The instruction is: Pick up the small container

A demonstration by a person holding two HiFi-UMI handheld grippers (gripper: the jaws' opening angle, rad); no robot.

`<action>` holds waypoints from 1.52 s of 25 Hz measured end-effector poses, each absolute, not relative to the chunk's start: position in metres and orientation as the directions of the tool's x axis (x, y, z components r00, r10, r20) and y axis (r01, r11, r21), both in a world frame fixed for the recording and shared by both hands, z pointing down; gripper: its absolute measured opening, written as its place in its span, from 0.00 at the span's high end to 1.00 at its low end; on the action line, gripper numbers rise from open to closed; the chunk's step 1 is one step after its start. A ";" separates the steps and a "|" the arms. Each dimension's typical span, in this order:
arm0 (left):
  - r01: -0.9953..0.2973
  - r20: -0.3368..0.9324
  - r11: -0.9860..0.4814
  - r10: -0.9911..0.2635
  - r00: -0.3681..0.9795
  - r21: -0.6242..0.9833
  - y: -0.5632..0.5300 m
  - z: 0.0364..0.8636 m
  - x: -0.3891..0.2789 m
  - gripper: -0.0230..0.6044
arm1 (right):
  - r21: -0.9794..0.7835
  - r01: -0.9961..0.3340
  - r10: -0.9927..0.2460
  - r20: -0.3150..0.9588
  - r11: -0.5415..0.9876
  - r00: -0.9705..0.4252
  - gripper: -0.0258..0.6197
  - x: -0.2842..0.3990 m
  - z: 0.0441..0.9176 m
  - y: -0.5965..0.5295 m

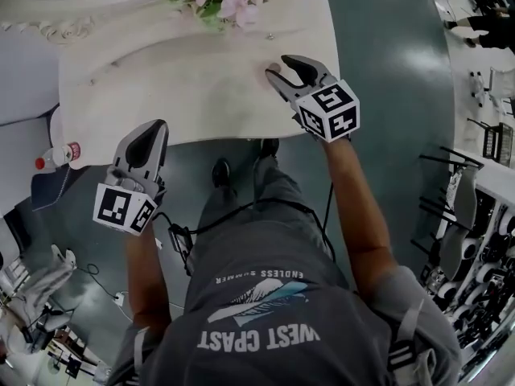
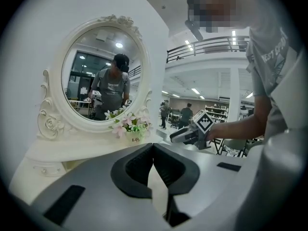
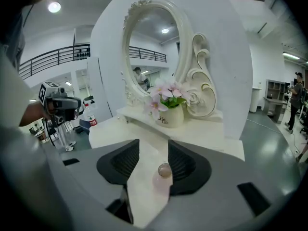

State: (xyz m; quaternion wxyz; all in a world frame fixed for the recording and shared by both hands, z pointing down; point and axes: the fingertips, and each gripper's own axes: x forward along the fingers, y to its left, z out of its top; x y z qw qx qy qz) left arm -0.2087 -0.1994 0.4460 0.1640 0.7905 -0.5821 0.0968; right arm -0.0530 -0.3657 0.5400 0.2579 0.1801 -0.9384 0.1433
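1. The right gripper (image 3: 153, 143) hangs over the desk's (image 1: 161, 87) right front corner, jaws wide apart, with the small container (image 3: 163, 176) standing between them beside one jaw
2. Only the right gripper view shows the container clearly
3. The left gripper (image 2: 153, 147), jaws together and empty, is off the desk's front edge
4. One container, one flowerpot (image 3: 169, 115), one mirror (image 3: 154, 52)
5. The head view cuts the mirror off

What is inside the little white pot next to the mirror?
Pink flowers and green leaves poke out of the white pot. What fills the pot lower down cannot be seen: its wall and the blossoms cover that.
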 end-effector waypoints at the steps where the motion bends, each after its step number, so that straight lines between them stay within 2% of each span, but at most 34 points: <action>1: -0.953 0.348 -0.265 -0.888 0.302 0.149 -0.198 0.449 -0.209 0.94 | -0.178 -0.412 -0.261 0.540 0.894 -0.800 0.64 -0.054 0.545 -0.366; 22: -0.957 0.393 -0.220 -0.877 0.278 0.187 -0.186 0.481 -0.202 0.94 | -0.183 -0.414 -0.223 0.620 0.892 -0.753 0.64 -0.058 0.625 -0.369; 33: -0.963 0.383 -0.201 -0.887 0.257 0.180 -0.190 0.479 -0.213 0.94 | -0.090 -0.461 -0.306 0.635 0.883 -0.710 0.72 -0.056 0.636 -0.386; 38: -0.965 0.363 -0.202 -0.897 0.251 0.167 -0.188 0.468 -0.220 0.94 | -0.114 -0.505 -0.323 0.646 0.856 -0.692 0.72 -0.049 0.631 -0.387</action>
